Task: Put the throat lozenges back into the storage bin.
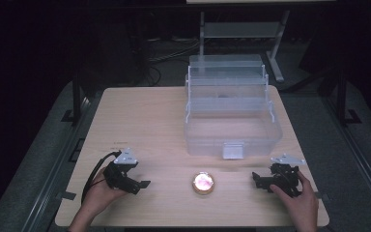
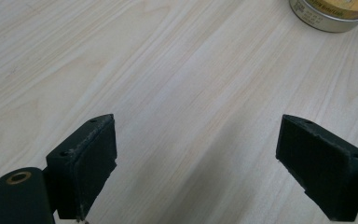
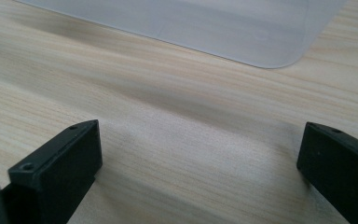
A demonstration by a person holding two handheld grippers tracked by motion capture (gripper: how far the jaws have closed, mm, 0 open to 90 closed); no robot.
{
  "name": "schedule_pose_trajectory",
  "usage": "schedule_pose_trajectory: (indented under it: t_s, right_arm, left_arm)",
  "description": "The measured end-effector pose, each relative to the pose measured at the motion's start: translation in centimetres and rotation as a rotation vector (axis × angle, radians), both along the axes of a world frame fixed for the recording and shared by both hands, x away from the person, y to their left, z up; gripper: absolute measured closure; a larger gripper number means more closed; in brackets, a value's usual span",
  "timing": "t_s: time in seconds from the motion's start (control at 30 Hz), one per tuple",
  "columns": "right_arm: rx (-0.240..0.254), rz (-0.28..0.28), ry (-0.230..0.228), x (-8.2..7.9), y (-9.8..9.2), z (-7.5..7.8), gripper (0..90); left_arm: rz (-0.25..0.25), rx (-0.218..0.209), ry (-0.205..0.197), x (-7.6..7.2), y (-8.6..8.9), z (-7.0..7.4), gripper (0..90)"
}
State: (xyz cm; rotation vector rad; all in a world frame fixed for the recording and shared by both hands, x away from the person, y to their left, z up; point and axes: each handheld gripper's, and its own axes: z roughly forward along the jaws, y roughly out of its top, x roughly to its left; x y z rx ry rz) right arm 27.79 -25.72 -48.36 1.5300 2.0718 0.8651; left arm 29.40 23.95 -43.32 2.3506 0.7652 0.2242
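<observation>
A small round tin [image 1: 203,183] with a gold rim and pinkish lid lies on the wooden table [image 1: 145,116] near its front edge, between the two hands. Its edge shows at the top right of the left gripper view as the tin [image 2: 333,13]. My left gripper [image 1: 144,184] rests on the table to the tin's left, jaws wide apart and empty [image 2: 196,163]. My right gripper [image 1: 255,179] rests to the tin's right, also open with nothing between its jaws [image 3: 200,163]. A clear plastic storage box [image 1: 232,116] stands behind the tin; its front corner [image 3: 261,32] lies ahead of the right gripper.
The box has its lid up and tiered trays at the back, with a latch [image 1: 233,150] on the front wall. Bare wood spreads across the table's left half. Beyond the table stand dark floor, cables and a metal frame [image 1: 241,34].
</observation>
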Motion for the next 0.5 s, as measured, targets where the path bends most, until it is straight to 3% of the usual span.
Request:
schedule_pose_trajectory:
  t_s: [0.5]
  right_arm:
    - [0.0,0.0,0.0,0.0,0.0,0.0,0.0]
  left_arm:
    - [-0.038,0.007,0.005,0.5,-1.9,0.4,11.7]
